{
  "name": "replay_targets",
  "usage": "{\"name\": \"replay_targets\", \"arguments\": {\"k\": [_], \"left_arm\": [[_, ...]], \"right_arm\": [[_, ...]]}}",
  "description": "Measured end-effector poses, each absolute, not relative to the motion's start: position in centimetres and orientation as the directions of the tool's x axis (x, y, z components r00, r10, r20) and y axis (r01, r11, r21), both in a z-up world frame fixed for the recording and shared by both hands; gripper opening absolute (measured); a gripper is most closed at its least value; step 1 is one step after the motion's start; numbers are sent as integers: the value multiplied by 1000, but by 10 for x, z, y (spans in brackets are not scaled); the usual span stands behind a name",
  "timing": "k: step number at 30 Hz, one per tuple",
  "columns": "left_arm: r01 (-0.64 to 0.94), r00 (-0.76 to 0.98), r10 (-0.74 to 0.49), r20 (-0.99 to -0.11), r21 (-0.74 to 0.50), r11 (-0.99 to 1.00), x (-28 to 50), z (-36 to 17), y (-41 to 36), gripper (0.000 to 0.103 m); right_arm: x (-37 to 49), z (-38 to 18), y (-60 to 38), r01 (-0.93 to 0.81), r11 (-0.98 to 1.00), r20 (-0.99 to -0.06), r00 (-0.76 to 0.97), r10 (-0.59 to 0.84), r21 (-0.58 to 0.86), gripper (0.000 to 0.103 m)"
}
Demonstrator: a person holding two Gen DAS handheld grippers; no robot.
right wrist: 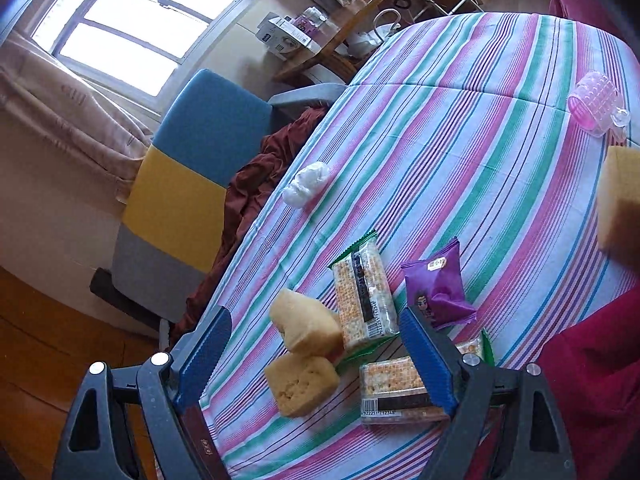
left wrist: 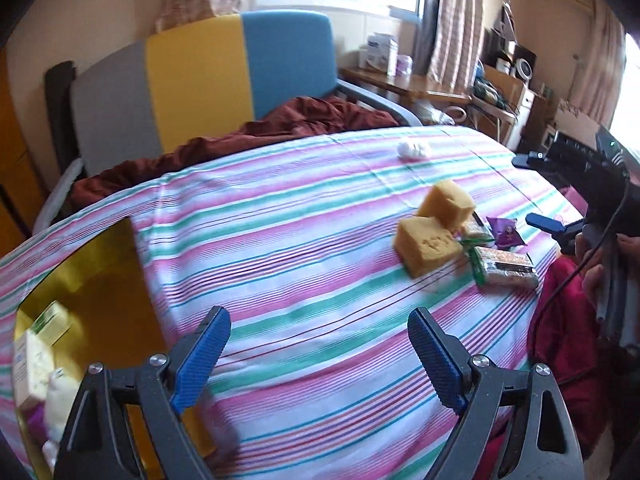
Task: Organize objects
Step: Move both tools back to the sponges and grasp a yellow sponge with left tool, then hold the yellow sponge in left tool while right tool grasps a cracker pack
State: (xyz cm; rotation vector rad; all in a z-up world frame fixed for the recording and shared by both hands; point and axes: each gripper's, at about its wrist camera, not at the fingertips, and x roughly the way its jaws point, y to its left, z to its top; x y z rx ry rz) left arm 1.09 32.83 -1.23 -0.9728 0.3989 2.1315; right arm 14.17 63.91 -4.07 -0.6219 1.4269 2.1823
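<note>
Two yellow sponges lie on the striped cloth beside a cracker pack and a purple packet. My left gripper stands open over bare cloth, nothing between its fingers. A yellow box at the left holds small cartons. My right gripper hovers open at the right. In the right wrist view, my right gripper stands open above the sponges and two cracker packs. The purple packet lies beyond.
A white wad and a pink plastic cup lie farther out on the cloth. A blurred yellow block shows at the right edge. A grey, yellow and blue chair with dark red fabric stands behind the table.
</note>
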Motion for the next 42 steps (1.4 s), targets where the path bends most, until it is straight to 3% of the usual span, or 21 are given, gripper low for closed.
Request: {"name": "replay_targets", "arguments": {"k": [13, 25, 27, 28, 29, 30, 42], "left_arm": [[-818, -264, 509, -819, -90, -569, -2, -55, 461, 99], [-764, -223, 435, -872, -121, -633, -30, -100, 529, 100], [-755, -258, 423, -869, -92, -649, -34, -104, 525, 92], [-759, -268, 443, -856, -96, -644, -33, -102, 520, 85], [-763, -280, 455, -846, -92, -640, -31, -100, 513, 71], [-769, -284, 460, -841, -87, -633, -29, -99, 507, 68], [-762, -376, 499, -781, -46, -646, 9, -100, 391, 64]], "right_arm": [[153, -43, 643, -531, -333, -522, -844, 125, 779, 88], [150, -43, 643, -506, -341, -505, -857, 98, 792, 88], [150, -43, 643, -508, -339, -506, -857, 101, 792, 88], [150, -43, 643, -509, -337, -506, -856, 103, 792, 88], [150, -43, 643, -510, -336, -507, -856, 103, 792, 88], [149, -43, 643, -512, -336, -509, -855, 103, 791, 88], [144, -47, 643, -559, -340, -560, -822, 106, 756, 88]]}}
